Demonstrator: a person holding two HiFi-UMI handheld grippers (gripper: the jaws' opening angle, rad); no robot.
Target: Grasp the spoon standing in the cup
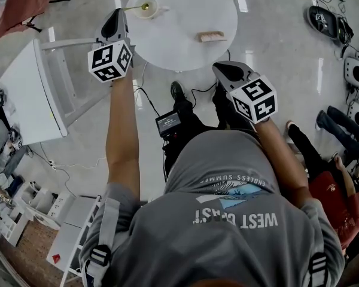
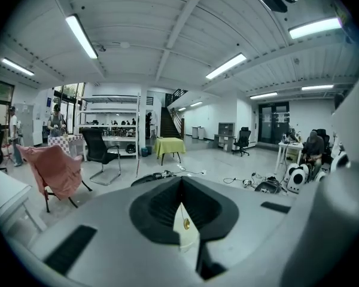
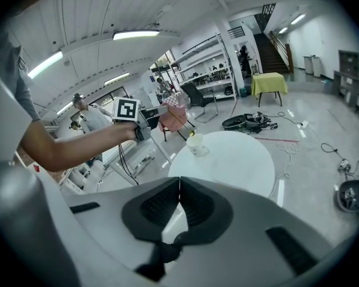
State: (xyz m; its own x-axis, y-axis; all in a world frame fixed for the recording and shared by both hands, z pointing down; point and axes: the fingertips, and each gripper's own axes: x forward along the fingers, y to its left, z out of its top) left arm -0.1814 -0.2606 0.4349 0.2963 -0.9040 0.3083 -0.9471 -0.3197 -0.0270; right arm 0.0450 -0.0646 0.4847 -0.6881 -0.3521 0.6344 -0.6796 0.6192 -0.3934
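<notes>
A cream cup (image 1: 147, 8) stands near the far left edge of the round white table (image 1: 185, 40). A thin gold spoon (image 1: 134, 8) leans out of it to the left, with its bowl at the cup's mouth. My left gripper (image 1: 115, 18) is level with the cup and shut on the end of the handle. In the left gripper view the handle runs down from the closed jaws (image 2: 180, 190) to the gold spoon bowl (image 2: 186, 223). My right gripper (image 1: 226, 69) hangs over the table's near edge, shut and empty. The right gripper view shows the cup (image 3: 197, 144) ahead of it.
A small wooden block (image 1: 210, 36) lies on the right part of the table. A white folding chair (image 1: 33, 91) stands at the left, close to my left arm. Cables and a small screen (image 1: 168, 123) lie on the floor below. A person (image 1: 332, 178) sits at the right.
</notes>
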